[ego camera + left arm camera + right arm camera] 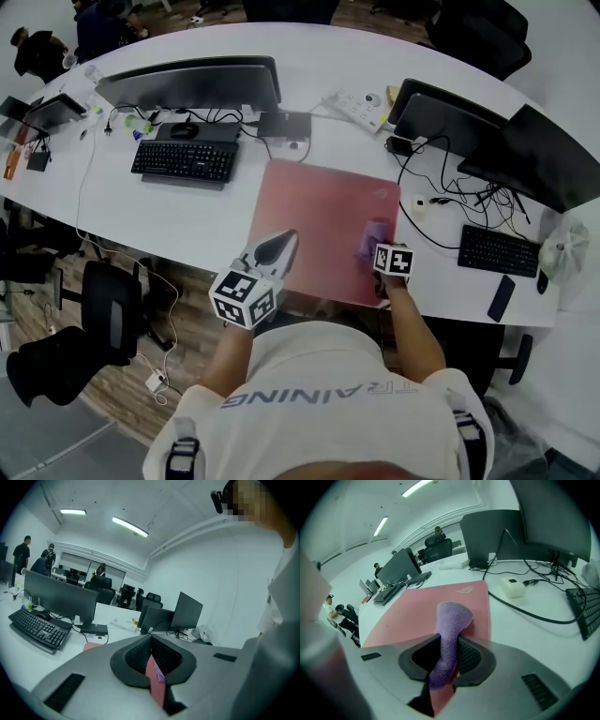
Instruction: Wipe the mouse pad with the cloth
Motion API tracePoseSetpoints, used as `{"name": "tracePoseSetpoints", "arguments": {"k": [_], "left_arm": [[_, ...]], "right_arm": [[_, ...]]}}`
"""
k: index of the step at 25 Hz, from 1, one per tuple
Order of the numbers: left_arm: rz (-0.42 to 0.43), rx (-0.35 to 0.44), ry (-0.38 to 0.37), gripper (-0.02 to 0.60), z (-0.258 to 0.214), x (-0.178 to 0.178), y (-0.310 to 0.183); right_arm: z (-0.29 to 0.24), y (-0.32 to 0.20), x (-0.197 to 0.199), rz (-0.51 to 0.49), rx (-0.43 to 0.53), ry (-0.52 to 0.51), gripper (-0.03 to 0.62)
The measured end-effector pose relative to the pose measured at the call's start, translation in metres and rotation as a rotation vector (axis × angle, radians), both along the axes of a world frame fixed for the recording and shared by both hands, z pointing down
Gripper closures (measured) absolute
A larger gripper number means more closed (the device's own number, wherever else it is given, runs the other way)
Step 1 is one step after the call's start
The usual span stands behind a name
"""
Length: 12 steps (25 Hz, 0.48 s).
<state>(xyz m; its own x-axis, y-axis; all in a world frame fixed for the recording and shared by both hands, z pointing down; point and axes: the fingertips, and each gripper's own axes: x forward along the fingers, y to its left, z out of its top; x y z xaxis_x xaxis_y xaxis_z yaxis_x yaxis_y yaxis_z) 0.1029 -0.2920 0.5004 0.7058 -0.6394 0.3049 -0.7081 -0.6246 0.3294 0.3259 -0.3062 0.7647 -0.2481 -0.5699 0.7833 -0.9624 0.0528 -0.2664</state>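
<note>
A pink mouse pad (319, 220) lies on the white desk (187, 220), right in front of me. My right gripper (380, 251) is shut on a purple cloth (373, 236), which rests on the pad's right side near the front. In the right gripper view the cloth (452, 620) stands up between the jaws of that gripper (449, 641), over the pad (417, 613). My left gripper (279, 244) hovers over the pad's near-left part, jaws together and empty. Through the thin slit of the left gripper (151, 640) only a strip of pink shows.
A black keyboard (185, 159) and a monitor (192, 84) stand left of the pad. At the right are laptops (450, 117), a white adapter (417, 204) with cables, another keyboard (497, 250) and a phone (502, 298). A power strip (361, 105) lies behind. An office chair (112, 314) sits below the desk's left edge.
</note>
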Motion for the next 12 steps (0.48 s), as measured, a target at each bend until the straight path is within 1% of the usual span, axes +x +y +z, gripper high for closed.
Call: {"name": "tracePoseSetpoints", "arguments": {"k": [7,12], "left_arm": [[0.015,0.007,0.005,0.551,-0.001,0.011,0.012],[0.008,-0.003,-0.003,0.551,0.001,0.002,0.018]], "right_arm": [[-0.001,0.021,0.063,0.099,0.003,0.053,0.494],[-0.004,0.03,0.08,0.185,0.017,0.043,0.494]]}}
